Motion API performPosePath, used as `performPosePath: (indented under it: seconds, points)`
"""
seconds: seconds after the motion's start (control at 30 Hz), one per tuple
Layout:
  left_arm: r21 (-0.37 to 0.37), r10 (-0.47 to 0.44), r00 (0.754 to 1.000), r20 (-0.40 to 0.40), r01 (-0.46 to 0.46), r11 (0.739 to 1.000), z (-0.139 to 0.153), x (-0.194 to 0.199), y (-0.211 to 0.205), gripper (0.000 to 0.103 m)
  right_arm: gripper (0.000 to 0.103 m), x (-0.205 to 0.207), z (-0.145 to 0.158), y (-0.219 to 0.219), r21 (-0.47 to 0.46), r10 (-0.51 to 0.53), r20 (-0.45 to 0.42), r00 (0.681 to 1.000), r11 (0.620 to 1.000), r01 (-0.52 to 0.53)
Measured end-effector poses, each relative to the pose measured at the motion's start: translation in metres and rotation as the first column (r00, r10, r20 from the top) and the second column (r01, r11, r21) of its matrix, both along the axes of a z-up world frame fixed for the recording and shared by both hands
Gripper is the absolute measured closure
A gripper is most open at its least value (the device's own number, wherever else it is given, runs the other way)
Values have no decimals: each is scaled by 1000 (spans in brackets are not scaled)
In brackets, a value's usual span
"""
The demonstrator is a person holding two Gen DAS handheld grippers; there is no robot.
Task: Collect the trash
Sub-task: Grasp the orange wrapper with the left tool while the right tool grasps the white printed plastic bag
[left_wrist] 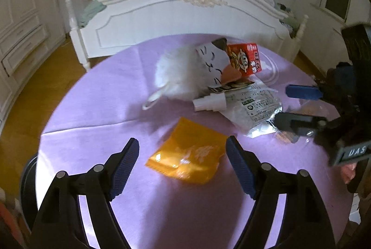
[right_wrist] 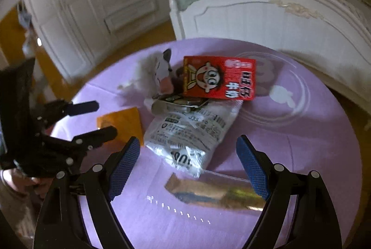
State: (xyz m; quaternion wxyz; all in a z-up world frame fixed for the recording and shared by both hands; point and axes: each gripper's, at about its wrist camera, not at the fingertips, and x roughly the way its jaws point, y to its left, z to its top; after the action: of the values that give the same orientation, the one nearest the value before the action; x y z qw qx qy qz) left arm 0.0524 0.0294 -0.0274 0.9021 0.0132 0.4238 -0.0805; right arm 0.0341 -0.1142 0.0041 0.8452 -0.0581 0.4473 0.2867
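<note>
Right now I'm lining up the first grabs, I judge: my left gripper (left_wrist: 182, 151) hangs spread wide with the orange wrapper (left_wrist: 187, 154) between its fingers, so it needs lowering and closing. My right gripper (right_wrist: 188, 164), equally agape, has the clear gold-lined wrapper (right_wrist: 215, 191) just ahead. Beyond lie the white printed bag (right_wrist: 187, 130), red carton (right_wrist: 220, 77) and plush toy (left_wrist: 183, 70), crowding one another.

Dim room, daylight washing the worktop (left_wrist: 97, 86) pale at left; fisheye bends the bed (left_wrist: 185, 17) and blackens corners; motion blur smears the bag (right_wrist: 185, 133), glare on the wrapper (left_wrist: 185, 156)
</note>
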Motion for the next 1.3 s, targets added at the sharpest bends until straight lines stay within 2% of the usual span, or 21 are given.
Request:
performPosePath:
  seconds: [0.03, 0.13, 0.27, 0.3, 0.37, 0.4, 0.47, 0.6, 0.77, 0.97, 1.13, 1.3]
  points:
    - [1, -4, 1000, -5, 4, 1000, -2, 1, -2, 26, 9, 4, -2, 5, -23, 3, -2, 1000, 1000, -3]
    - [-11, -13, 1000, -20, 13, 1000, -3, 5, -6, 29, 9, 11, -10, 16, -67, 22, -38, 999, 997, -25]
    - [-32, -10, 999, -47, 9, 999, -9, 10, -4, 32, 9, 20, -18, 21, -60, 12, -97, 995, 998, -18]
    - [-47, -16, 999, -52, 13, 999, -10, 10, -4, 33, 15, 22, -20, 21, -48, 15, -109, 994, 999, -20]
    - [-54, -33, 998, -58, 30, 998, -11, 11, -6, 37, 34, 22, -21, 19, -21, 15, -106, 994, 1000, -17]
    - [-51, -41, 997, -60, 38, 998, -11, 11, -8, 39, 36, 22, -21, 16, -5, 11, -111, 994, 1000, -12]
    - [-50, -50, 997, -60, 47, 998, -12, 9, -12, 43, 51, 20, -19, 11, 23, 7, -114, 993, 1000, -4]
    - [-80, -52, 998, -44, 49, 996, -11, 4, -13, 48, 58, 13, -14, -5, 109, 20, -143, 990, 994, -5]
    - [-125, -57, 998, -14, 55, 991, -2, -10, -9, 49, 60, -1, 1, -26, 223, 60, -153, 986, 975, -25]
    - [-155, -52, 998, 42, 58, 986, 18, -30, -2, 50, 60, -27, 30, -43, 293, 92, -113, 989, 954, -55]
    - [-174, -25, 996, 85, 40, 984, 33, -50, 12, 50, 60, -42, 54, -34, 321, 112, -66, 991, 943, -85]
    - [-189, 42, 992, 122, -18, 982, 42, -71, 42, 50, 60, -51, 68, 0, 312, 157, -42, 987, 940, -136]
